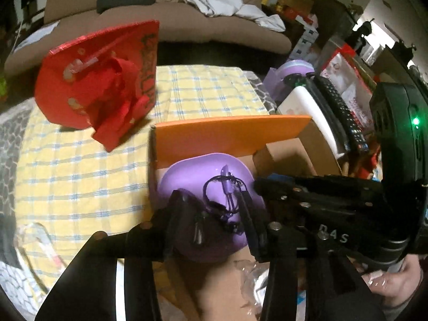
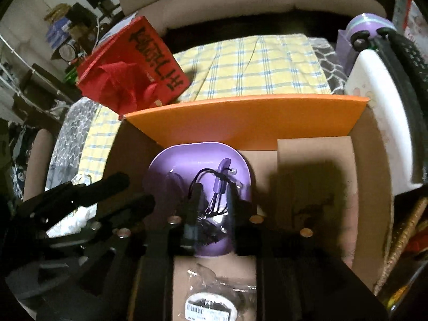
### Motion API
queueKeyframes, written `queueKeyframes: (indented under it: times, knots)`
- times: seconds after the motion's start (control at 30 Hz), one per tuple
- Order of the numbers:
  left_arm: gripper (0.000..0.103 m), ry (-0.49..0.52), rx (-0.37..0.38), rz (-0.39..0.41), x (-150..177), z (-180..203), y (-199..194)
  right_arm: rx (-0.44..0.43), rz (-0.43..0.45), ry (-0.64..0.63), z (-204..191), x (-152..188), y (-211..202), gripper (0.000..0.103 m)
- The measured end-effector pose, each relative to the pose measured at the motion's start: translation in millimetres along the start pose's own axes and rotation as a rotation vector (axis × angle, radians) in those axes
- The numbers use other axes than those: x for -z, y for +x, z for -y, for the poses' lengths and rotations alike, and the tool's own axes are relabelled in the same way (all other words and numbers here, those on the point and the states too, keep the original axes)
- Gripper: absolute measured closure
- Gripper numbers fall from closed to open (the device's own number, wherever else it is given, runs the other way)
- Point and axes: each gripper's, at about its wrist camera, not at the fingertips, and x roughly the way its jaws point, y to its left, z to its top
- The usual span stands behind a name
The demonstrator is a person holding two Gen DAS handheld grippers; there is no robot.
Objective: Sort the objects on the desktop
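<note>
A purple bowl (image 1: 203, 171) sits inside an open cardboard box (image 1: 315, 144) with an orange flap (image 1: 230, 133). The bowl also shows in the right wrist view (image 2: 187, 165). A tangle of black cord with purple pieces (image 2: 214, 187) lies in the bowl. My right gripper (image 2: 211, 195) reaches into the bowl with its fingers close around the cord. My left gripper (image 1: 214, 214) hovers over the same bowl, its fingers (image 1: 184, 214) apart on either side of the cord (image 1: 224, 195). The right gripper's black body (image 1: 321, 195) is beside it.
A red gift box with black lettering (image 1: 107, 80) stands on a yellow checked cloth (image 1: 80, 187); it also shows in the right wrist view (image 2: 139, 67). A white container with a black remote (image 2: 379, 101) and a purple tub (image 2: 366, 26) stand at the right. A plastic-wrapped item (image 2: 214, 302) lies in the box.
</note>
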Motion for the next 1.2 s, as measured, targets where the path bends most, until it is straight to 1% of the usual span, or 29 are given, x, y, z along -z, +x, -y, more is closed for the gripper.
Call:
queueKeyframes:
  times: [0.07, 0.1, 0.13, 0.2, 0.23, 0.27, 0.33, 0.4, 0.43, 0.47, 0.5, 0.53, 0.6, 0.7, 0.83, 0.9, 0.97, 1.03, 1.1, 1.17, 1.2]
  knots:
    - [0.057, 0.009, 0.017, 0.025, 3, -1, -18, 0.009, 0.005, -0.021, -5, 3, -10, 0.083]
    - [0.054, 0.018, 0.016, 0.043, 6, -3, -30, 0.003, 0.015, -0.035, -10, 7, -18, 0.083]
    - [0.048, 0.037, 0.009, 0.070, 13, -4, -47, 0.002, 0.021, -0.044, -12, 9, -24, 0.083]
    - [0.039, 0.062, -0.007, 0.104, 25, -12, -72, -0.017, 0.035, -0.070, -22, 16, -40, 0.077]
    - [0.035, 0.067, -0.010, 0.119, 33, -18, -85, -0.029, 0.043, -0.085, -29, 21, -49, 0.076]
    - [0.033, 0.063, -0.017, 0.126, 43, -27, -97, -0.040, 0.054, -0.106, -39, 26, -59, 0.074]
    - [0.026, 0.059, -0.034, 0.131, 66, -47, -117, -0.060, 0.064, -0.129, -53, 35, -72, 0.070]
    - [0.020, 0.064, -0.087, 0.137, 87, -67, -131, -0.098, 0.073, -0.155, -74, 47, -87, 0.062]
    - [0.015, 0.067, -0.147, 0.149, 100, -79, -139, -0.108, 0.072, -0.165, -82, 51, -90, 0.058]
    - [0.012, 0.067, -0.195, 0.157, 112, -90, -146, -0.114, 0.065, -0.183, -93, 56, -93, 0.050]
    - [0.011, 0.053, -0.210, 0.157, 124, -105, -153, -0.118, 0.057, -0.209, -106, 62, -95, 0.046]
    - [0.011, 0.032, -0.213, 0.151, 132, -115, -157, -0.123, 0.054, -0.238, -120, 68, -95, 0.045]
    - [0.011, -0.014, -0.208, 0.127, 147, -138, -159, -0.131, 0.041, -0.283, -144, 78, -92, 0.045]
    - [0.011, -0.040, -0.222, 0.106, 165, -158, -155, -0.156, 0.011, -0.299, -172, 89, -77, 0.045]
    - [0.011, -0.032, -0.174, 0.108, 189, -159, -149, -0.188, -0.030, -0.306, -200, 103, -52, 0.045]
    - [0.012, 0.003, -0.158, 0.103, 200, -155, -140, -0.191, -0.057, -0.310, -213, 108, -36, 0.045]
    - [0.012, 0.046, -0.127, 0.109, 208, -149, -129, -0.195, -0.082, -0.297, -222, 110, -21, 0.045]
    - [0.012, 0.090, -0.113, 0.118, 208, -141, -121, -0.190, -0.109, -0.278, -227, 110, -6, 0.045]
    - [0.012, 0.167, -0.121, 0.117, 204, -133, -108, -0.204, -0.140, -0.233, -224, 109, 9, 0.047]
    - [0.014, 0.227, -0.131, 0.090, 196, -130, -93, -0.213, -0.154, -0.190, -220, 107, 19, 0.047]
    - [0.016, 0.247, -0.122, 0.073, 192, -131, -84, -0.213, -0.155, -0.181, -218, 107, 22, 0.047]
